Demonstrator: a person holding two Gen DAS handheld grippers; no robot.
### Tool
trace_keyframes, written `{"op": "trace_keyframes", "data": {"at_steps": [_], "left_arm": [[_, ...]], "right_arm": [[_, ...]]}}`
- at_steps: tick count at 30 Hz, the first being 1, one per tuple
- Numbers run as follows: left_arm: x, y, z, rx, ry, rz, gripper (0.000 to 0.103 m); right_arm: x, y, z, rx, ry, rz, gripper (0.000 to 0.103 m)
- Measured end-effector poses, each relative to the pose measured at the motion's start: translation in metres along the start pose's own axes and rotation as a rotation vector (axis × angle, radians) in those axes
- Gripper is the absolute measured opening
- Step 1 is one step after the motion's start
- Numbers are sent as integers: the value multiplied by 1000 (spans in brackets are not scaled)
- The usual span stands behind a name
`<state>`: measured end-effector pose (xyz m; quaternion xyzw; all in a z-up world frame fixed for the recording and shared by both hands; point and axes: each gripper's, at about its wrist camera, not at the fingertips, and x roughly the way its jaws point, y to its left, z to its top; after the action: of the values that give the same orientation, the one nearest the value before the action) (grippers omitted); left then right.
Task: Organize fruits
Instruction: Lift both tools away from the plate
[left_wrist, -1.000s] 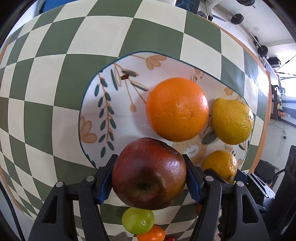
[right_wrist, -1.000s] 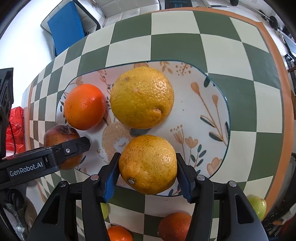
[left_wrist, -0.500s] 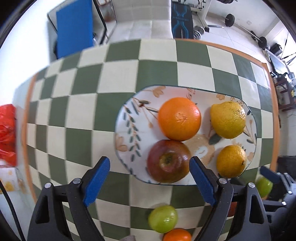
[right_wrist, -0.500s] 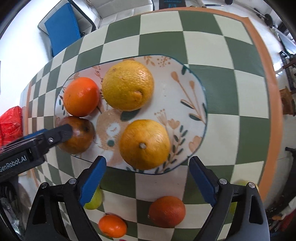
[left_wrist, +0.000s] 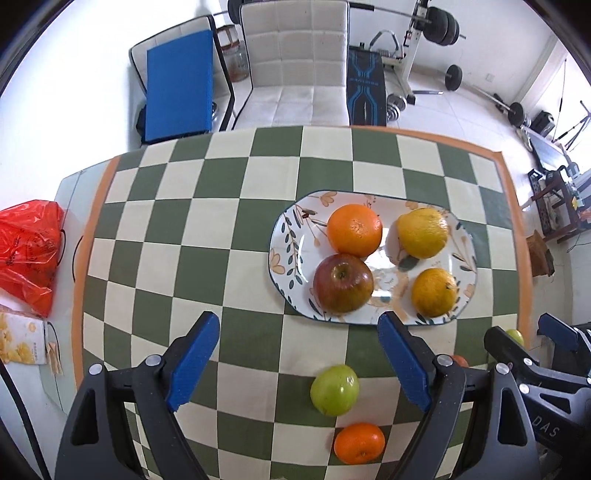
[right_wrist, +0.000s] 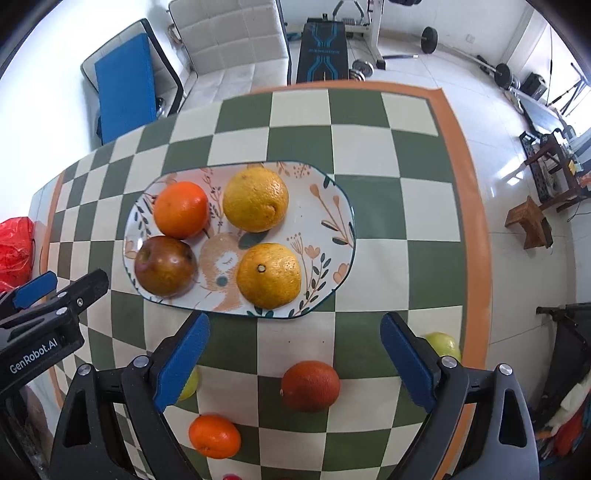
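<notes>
Four fruits on plate (right_wrist: 343, 206): red apple (right_wrist: 165, 266) touching orange (right_wrist: 181, 209), both near rim, roll-off risk if bumped. Left gripper (left_wrist: 295, 360) spread, empty. Right gripper (right_wrist: 293, 363) empty, jaws opening. Loose green apple (left_wrist: 334, 390), mandarin (left_wrist: 359, 442), dark orange (right_wrist: 310, 386) near table edge; careless pinch could send them rolling off.

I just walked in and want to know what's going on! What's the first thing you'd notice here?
A flowery plate in the middle of a green-and-cream checked tablecloth, holding four fruits: an orange, a dark red apple and two big yellow citrus fruits. Nearer the camera, loose fruits wait on the cloth, like a reddish orange and a small tangerine.
</notes>
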<state>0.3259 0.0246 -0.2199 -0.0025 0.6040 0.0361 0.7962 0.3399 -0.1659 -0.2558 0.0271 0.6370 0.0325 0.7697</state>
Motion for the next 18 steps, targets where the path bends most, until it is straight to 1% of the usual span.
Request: {"op": "trace_keyframes", "data": {"at_steps": [5, 11, 14, 18], "left_arm": [[-40, 1, -17, 10, -69, -12, 88], [-84, 6, -35, 11, -146, -34, 88], [-103, 5, -45, 26, -185, -31, 88], [-121, 4, -56, 38, -213, -33, 88]], "right_arm": [[-38, 9, -15, -12, -70, -17, 96], [-91, 12, -40, -12, -152, -8, 96], [-117, 14, -55, -15, -187, -1, 96], [-144, 17, -72, -20, -228, -1, 96]]}}
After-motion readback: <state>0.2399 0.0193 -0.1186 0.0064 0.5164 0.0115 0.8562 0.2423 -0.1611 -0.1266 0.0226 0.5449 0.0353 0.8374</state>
